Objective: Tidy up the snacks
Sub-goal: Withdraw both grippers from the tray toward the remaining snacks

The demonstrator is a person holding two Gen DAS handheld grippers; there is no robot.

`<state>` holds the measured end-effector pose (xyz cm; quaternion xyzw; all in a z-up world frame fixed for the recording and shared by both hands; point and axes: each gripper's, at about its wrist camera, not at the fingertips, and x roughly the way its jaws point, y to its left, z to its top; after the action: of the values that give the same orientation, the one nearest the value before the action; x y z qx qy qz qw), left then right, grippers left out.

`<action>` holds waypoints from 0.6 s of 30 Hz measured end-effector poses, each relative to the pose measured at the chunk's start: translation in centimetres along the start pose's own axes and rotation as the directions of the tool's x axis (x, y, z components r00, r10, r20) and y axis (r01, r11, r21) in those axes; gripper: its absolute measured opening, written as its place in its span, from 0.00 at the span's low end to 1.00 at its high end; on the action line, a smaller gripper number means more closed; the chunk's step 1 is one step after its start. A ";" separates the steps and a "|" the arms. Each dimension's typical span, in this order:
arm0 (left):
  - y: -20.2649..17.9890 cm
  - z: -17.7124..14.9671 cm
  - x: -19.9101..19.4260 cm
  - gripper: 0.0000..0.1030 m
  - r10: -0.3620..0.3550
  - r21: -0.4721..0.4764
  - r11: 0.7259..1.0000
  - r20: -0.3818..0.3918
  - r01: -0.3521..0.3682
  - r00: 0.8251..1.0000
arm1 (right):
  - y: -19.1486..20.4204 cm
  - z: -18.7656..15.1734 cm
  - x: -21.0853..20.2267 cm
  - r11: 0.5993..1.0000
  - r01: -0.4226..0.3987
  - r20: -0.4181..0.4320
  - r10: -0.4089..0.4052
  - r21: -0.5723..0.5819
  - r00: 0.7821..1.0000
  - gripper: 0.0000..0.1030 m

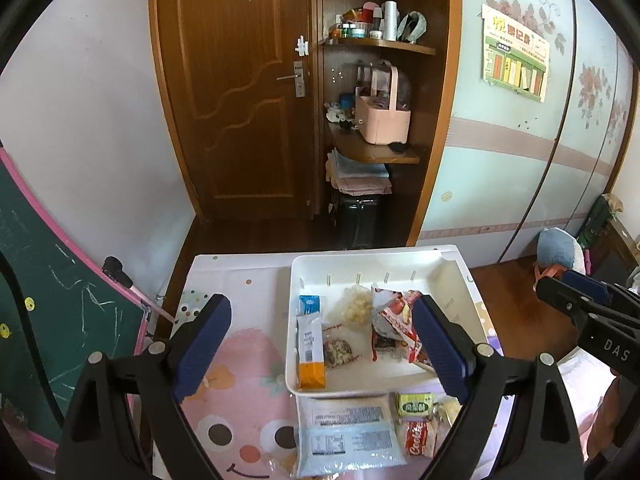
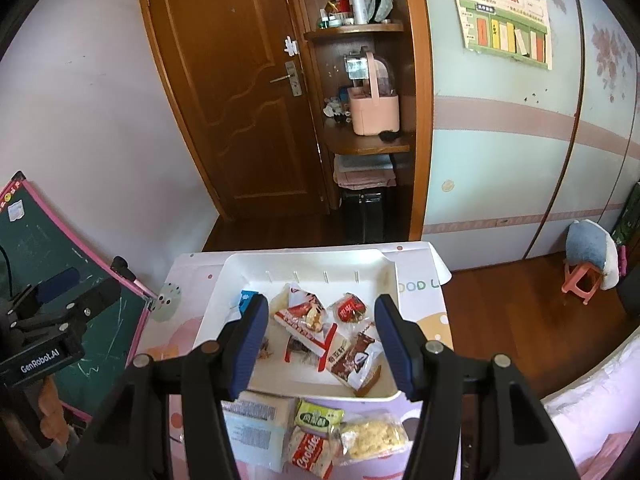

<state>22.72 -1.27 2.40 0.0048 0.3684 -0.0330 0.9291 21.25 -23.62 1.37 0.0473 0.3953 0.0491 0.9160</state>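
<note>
A white tray (image 1: 362, 259) (image 2: 304, 261) sits on the small table and holds several snack packs: an orange-ended bar (image 1: 310, 354), a red-and-white bag (image 1: 394, 322) (image 2: 306, 318), a brown wafer pack (image 2: 354, 358) and a red round snack (image 2: 350, 308). In front of the tray lie a large pale packet (image 1: 348, 428) (image 2: 256, 420), a green pack (image 1: 416, 404) (image 2: 319, 418), a red Cookies pack (image 1: 416, 438) (image 2: 310, 454) and a clear pack of pale puffs (image 2: 372, 436). My left gripper (image 1: 322, 354) is open and empty above the tray's left part. My right gripper (image 2: 320, 348) is open and empty above the tray's middle.
The table has a pink cartoon cover (image 1: 240, 400). A green chalkboard with a pink frame (image 1: 48, 312) stands at the left. A brown door (image 1: 240, 92) and open shelves (image 1: 376, 152) are behind. A pink stool (image 2: 582, 284) stands on the floor at the right.
</note>
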 end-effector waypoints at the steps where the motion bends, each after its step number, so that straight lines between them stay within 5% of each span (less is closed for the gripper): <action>1: 0.0 -0.3 -0.5 0.90 0.000 -0.001 1.000 0.001 0.000 1.000 | 0.0 -0.3 -0.4 1.000 0.000 0.003 0.000 -0.002 1.000 0.54; 10: -0.2 -4.0 -3.6 0.92 0.003 -0.006 1.000 -0.021 -0.003 1.000 | 0.1 -3.0 -3.8 1.000 0.004 0.009 -0.004 -0.016 1.000 0.54; 18: 0.1 -8.3 -2.8 0.92 0.004 -0.006 1.000 -0.119 -0.005 0.993 | -1.0 -6.4 -3.7 1.000 0.016 -0.052 -0.016 0.006 0.999 0.55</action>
<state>14.98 -0.74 -1.72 0.0048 0.4233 -0.0296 0.9055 14.13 -24.83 -0.45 0.0460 0.4194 0.0415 0.9057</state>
